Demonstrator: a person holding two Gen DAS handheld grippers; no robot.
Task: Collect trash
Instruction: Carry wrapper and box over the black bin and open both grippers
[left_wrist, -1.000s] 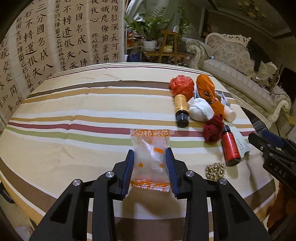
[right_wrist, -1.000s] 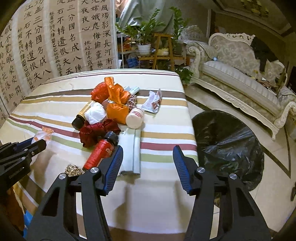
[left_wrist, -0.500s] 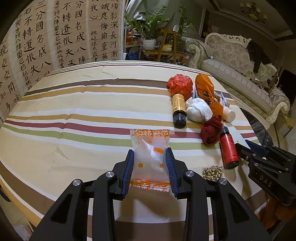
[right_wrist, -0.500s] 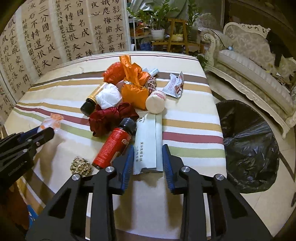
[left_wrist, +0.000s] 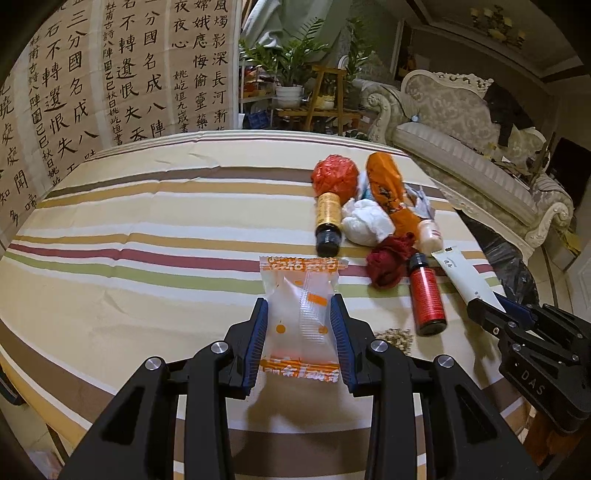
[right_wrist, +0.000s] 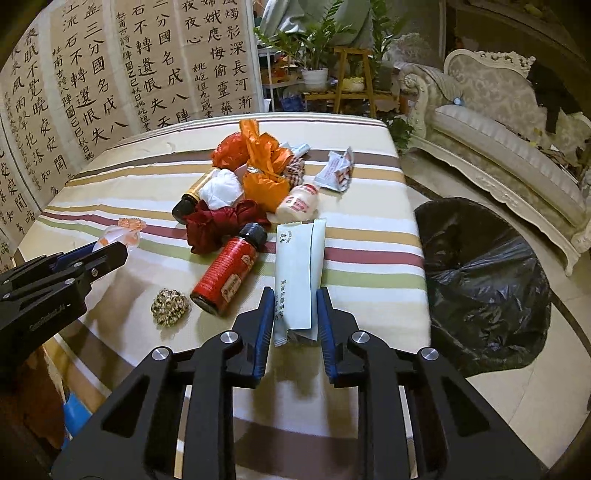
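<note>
A clear snack wrapper (left_wrist: 299, 295) with orange print lies on the striped tablecloth (left_wrist: 129, 229), and my left gripper (left_wrist: 298, 310) is shut on its sides. In the right wrist view that gripper (right_wrist: 110, 254) comes in from the left with the wrapper (right_wrist: 127, 227) at its tips. My right gripper (right_wrist: 294, 299) is closing on the near end of a pale green tube (right_wrist: 299, 266), and its pads touch the tube's edges. From the left wrist view the right gripper (left_wrist: 491, 306) grips the tube (left_wrist: 461, 275) at the table's right side.
A red bottle (right_wrist: 229, 273), a speckled ball (right_wrist: 168, 306), a dark red cloth (right_wrist: 218, 225), a white bottle (right_wrist: 299, 203), orange bags (right_wrist: 262, 166) and a torn packet (right_wrist: 338, 171) lie near the tube. A black trash bag (right_wrist: 480, 280) stands open on the floor at the right.
The right gripper's jaws have come together from wide open around the pale green tube's near end. The left gripper has kept still on the wrapper.
</note>
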